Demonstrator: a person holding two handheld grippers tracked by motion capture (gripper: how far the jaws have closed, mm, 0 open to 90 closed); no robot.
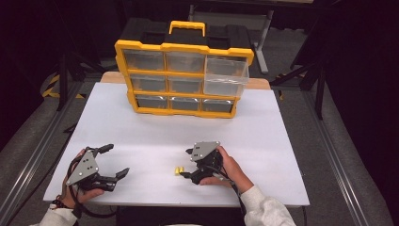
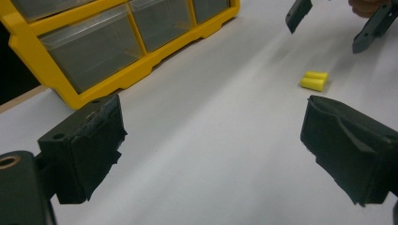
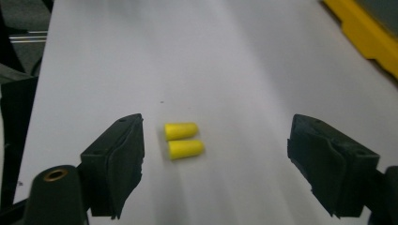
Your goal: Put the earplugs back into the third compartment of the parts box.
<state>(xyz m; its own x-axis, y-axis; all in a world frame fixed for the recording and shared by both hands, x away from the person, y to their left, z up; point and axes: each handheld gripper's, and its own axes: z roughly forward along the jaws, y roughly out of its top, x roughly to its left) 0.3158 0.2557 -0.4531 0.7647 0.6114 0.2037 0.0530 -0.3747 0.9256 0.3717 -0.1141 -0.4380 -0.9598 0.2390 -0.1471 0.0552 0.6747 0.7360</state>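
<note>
Yellow earplugs (image 3: 184,140) lie between right tongs' (image 3: 216,164) spread jaws.

Two yellow earplugs (image 3: 184,139) lie side by side on the white table (image 1: 141,136), touching along their lengths (small stubby cylinders, each rounded at one end). They sit near the front edge, well apart from the yellow organizer (image 1: 181,77) at the back, whose top-right clear drawer (image 1: 226,75) is pulled out while the rest sit flush.
</note>
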